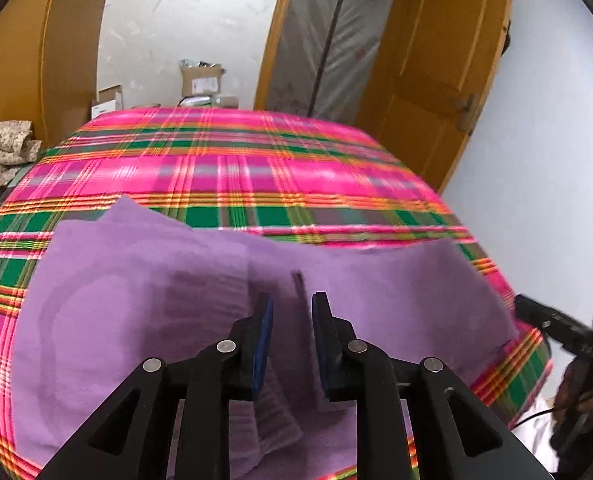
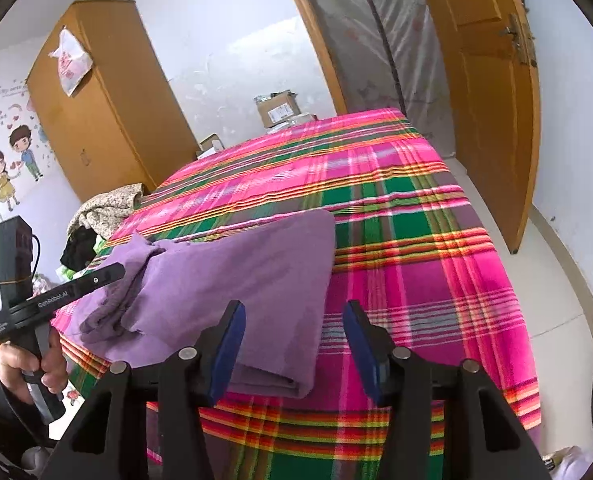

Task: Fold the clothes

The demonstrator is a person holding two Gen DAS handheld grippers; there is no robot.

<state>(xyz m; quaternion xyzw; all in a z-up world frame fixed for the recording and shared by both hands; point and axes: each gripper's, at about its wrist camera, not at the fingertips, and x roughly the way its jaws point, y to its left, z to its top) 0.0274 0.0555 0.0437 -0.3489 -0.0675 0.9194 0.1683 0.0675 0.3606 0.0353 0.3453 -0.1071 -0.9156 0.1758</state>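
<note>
Purple garment lies folded on the plaid bed near its front edge. My left gripper hangs narrowly parted above it, my right gripper wide, both empty.

blurred: purple garment under left claw | cut off: bed front edge

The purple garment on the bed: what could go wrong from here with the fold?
1. The purple garment is bunched and wrinkled on its left side, so creases may get folded in.
2. The left gripper has narrow, empty jaws above the cloth; closing here may pinch only one layer.
3. The garment's near edge lies close to the bed edge, so a pull may drag it off.
</note>
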